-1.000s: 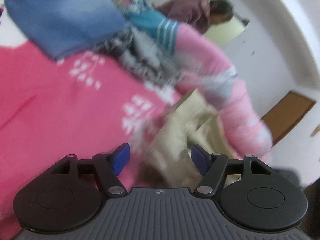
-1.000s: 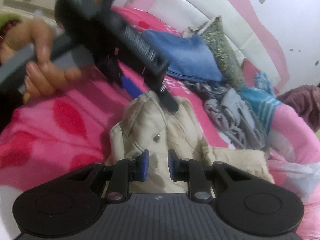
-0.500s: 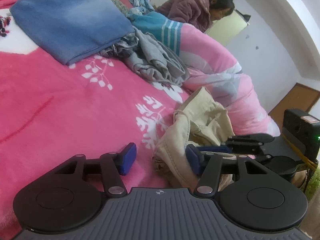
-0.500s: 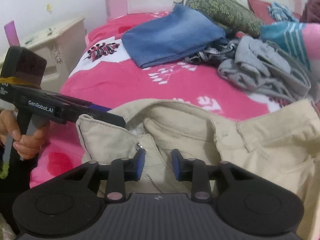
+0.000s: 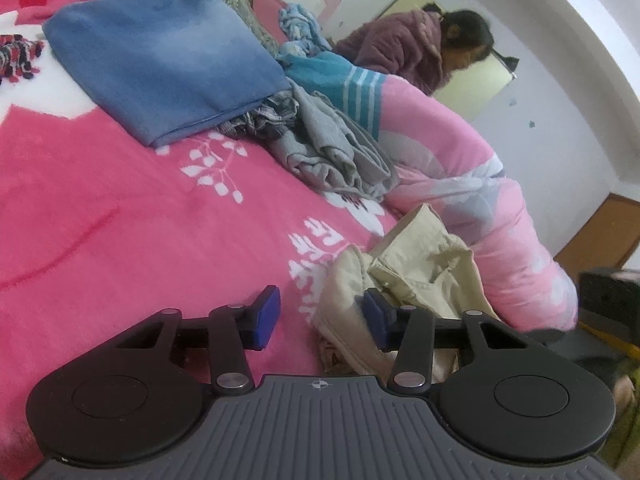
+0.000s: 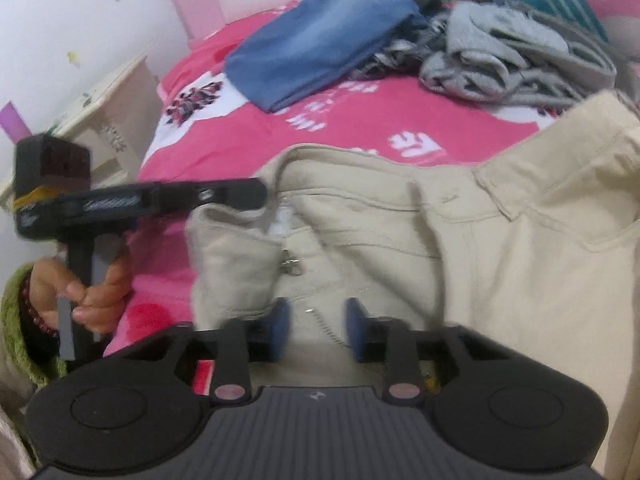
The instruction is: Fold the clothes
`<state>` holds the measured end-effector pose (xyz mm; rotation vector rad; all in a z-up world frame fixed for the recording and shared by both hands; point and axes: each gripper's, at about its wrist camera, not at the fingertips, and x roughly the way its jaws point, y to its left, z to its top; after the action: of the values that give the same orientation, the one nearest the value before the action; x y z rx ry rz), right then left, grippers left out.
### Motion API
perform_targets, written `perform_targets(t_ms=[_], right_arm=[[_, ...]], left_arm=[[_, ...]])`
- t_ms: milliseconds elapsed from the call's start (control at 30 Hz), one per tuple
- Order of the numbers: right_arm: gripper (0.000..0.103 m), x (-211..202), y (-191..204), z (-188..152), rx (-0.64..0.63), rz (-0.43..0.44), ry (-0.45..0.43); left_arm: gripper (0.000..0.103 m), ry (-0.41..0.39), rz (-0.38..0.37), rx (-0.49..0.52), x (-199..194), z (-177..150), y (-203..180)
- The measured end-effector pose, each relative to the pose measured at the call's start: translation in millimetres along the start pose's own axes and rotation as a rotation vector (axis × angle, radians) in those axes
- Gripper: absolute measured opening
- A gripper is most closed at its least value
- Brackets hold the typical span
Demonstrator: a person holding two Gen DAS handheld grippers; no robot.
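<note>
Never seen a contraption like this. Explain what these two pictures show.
No robot here: a person holds a hand tool with two jaws in each hand, and each tool carries a wide-angle camera looking out along its jaws. One picture comes from the left gripper, the other from the right gripper. The black and grey shape at the bottom of each is the tool itself. In the right view a hand grips the left tool's handle. On the pink bed lie beige trousers, a folded blue cloth and crumpled grey clothes. Both pairs of jaws stand open at the trousers' waist; nothing looks clamped.
</note>
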<state>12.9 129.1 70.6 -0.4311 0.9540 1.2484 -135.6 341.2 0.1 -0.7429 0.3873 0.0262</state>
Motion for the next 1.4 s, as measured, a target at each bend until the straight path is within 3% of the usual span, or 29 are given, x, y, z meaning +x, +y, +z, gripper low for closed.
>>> perform_targets(t_ms=[33,67,200,333,500,567,733,1033,1167,1267,1333,1400], right_arm=[[0.002,-2,11,-3,-0.038,-0.025,-0.013],[0.0,-4,24,-5,-0.091,-0.068,-0.025],[0.0,-16,58,-16,-0.217,-0.183,-0.095],[0.0,-31,62,-18,-0.222,-0.214,-0.153],[0.005,-35,48,-9,-0.182,-0.196,-0.174],[0.031,-31,36,-3,-0.116,-0.135,-0.175],[0.043,-11,13,6,-0.009,-0.049,-0.207],[0.045,8,10,4,-0.006,0.02,-0.134],[0.063,13,11,7,-0.022,-0.022,-0.112],[0.065,22,7,11,0.011,-0.006,-0.101],[0.063,27,4,12,0.043,0.023,-0.096],[0.052,24,11,12,0.016,0.013,-0.098]], left_arm=[[0.047,-0.005,0.0,0.001,0,-1,0],[0.047,-0.011,-0.001,0.0,-1,-1,0],[0.046,-0.026,-0.005,-0.004,-3,-2,0],[0.042,-0.031,0.001,-0.009,-3,-4,2],[0.043,-0.036,-0.003,-0.006,-3,-5,4],[0.043,-0.037,-0.011,-0.007,-3,-5,5],[0.044,-0.038,-0.036,-0.009,-5,-5,8],[0.047,-0.041,-0.07,-0.005,-6,-6,12],[0.047,-0.044,-0.068,0.004,-5,-6,11],[0.047,-0.046,-0.067,0.007,-5,-6,11],[0.048,-0.047,-0.068,0.007,-5,-6,11],[0.048,-0.05,-0.07,0.007,-5,-6,11]])
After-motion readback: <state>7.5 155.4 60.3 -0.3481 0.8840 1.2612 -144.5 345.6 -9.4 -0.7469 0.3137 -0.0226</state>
